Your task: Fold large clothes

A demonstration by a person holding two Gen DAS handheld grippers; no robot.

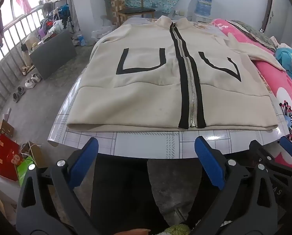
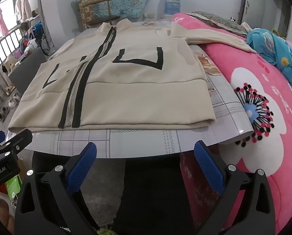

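Note:
A beige zip jacket with black trim lies flat, front up and zipped, on the table; its hem faces me. It also shows in the right wrist view. Its right sleeve stretches out onto the pink blanket. My left gripper is open and empty, just short of the table's near edge, below the zipper's bottom end. My right gripper is open and empty, short of the near edge, below the jacket's right half. The right gripper also shows at the right of the left wrist view.
A pink flowered blanket lies on a bed right of the table, with a blue bundle on it. Shoes, bags and a dark board stand on the floor at left. A chair stands behind the table.

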